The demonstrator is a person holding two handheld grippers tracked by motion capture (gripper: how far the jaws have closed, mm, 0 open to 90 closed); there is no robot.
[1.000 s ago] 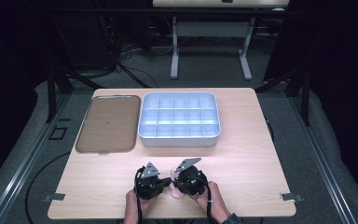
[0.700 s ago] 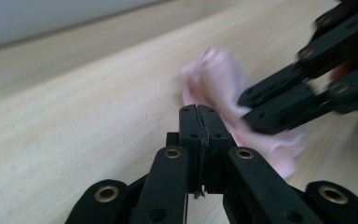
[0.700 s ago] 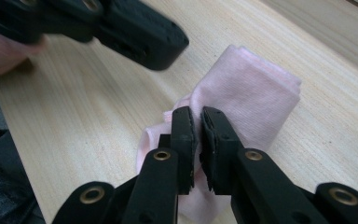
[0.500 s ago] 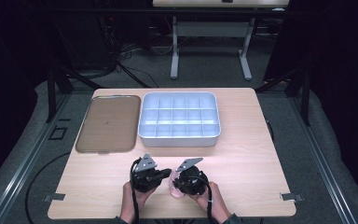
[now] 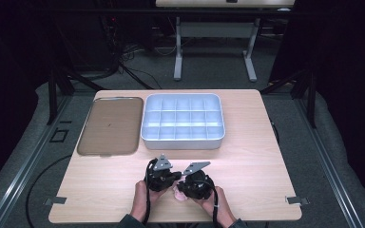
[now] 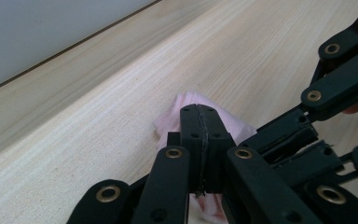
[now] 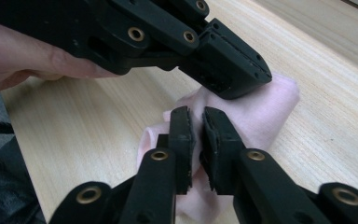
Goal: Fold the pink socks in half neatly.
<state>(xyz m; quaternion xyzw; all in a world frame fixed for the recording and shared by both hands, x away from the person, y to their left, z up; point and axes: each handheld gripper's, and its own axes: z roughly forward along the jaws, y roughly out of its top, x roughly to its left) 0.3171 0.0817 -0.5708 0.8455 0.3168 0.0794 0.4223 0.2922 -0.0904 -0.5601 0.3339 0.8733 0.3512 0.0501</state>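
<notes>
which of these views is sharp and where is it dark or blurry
High view: the pale wooden table is evenly lit, the room around it nearly black, and the small pink cloth is too tiny to resolve. Left gripper view: wood grain crisp, the near black linkages soft. Right gripper view: the cloth is bright, the hand slightly blurred.

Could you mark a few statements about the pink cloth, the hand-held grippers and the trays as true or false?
1. The left hand-held gripper has its jaws closed on the pink cloth. True.
2. The pink cloth lies inside the compartment tray. False: it lies on the table near the front edge, between the two grippers.
3. The right hand-held gripper has cloth between its jaws. True.
4. The flat brown tray sits to the right of the compartment tray. False: in the high view it sits to its left.
5. The compartment tray holds several items. False: its compartments look empty.
</notes>
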